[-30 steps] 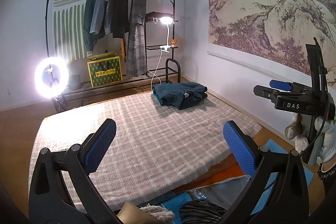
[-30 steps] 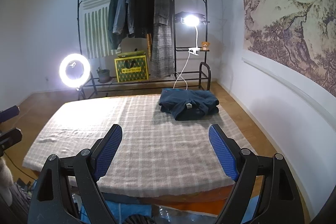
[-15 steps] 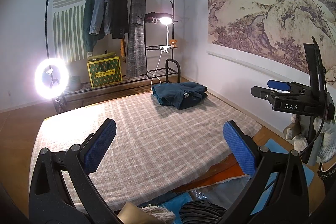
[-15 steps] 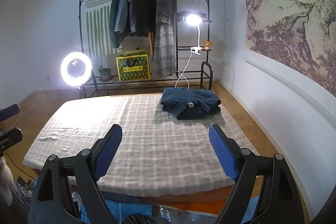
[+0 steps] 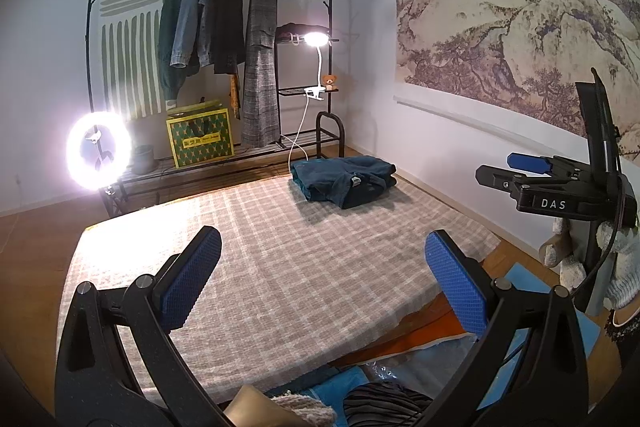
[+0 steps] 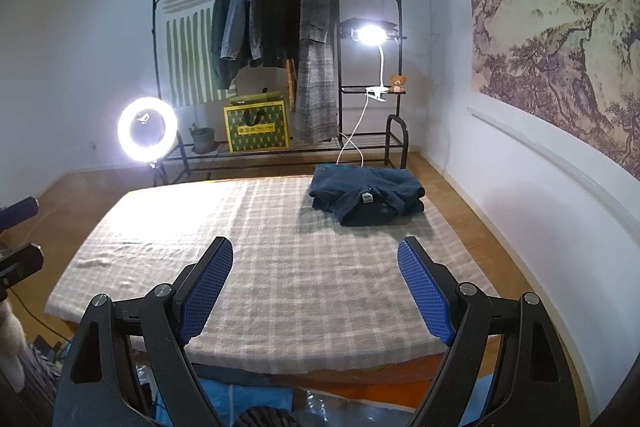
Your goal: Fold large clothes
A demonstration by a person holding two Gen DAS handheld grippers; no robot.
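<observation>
A dark blue garment [image 5: 344, 179] [image 6: 366, 193] lies folded in a neat pile at the far right corner of the checked blanket [image 5: 288, 259] [image 6: 280, 251] spread on the floor. My left gripper [image 5: 322, 281] hovers open over the blanket's near edge, nothing between its blue pads. My right gripper [image 6: 316, 287] is likewise open and empty above the near edge. In the left wrist view the right gripper [image 5: 516, 169] shows from the side at the right. Both are well short of the folded garment.
A black clothes rack [image 6: 280, 27] with several hanging jackets stands at the back wall, with a yellow-green box [image 6: 256, 129], a clip lamp [image 6: 372, 35] and a ring light [image 6: 147, 129] beside it. Blue bags and loose items [image 5: 360, 395] lie just below the grippers.
</observation>
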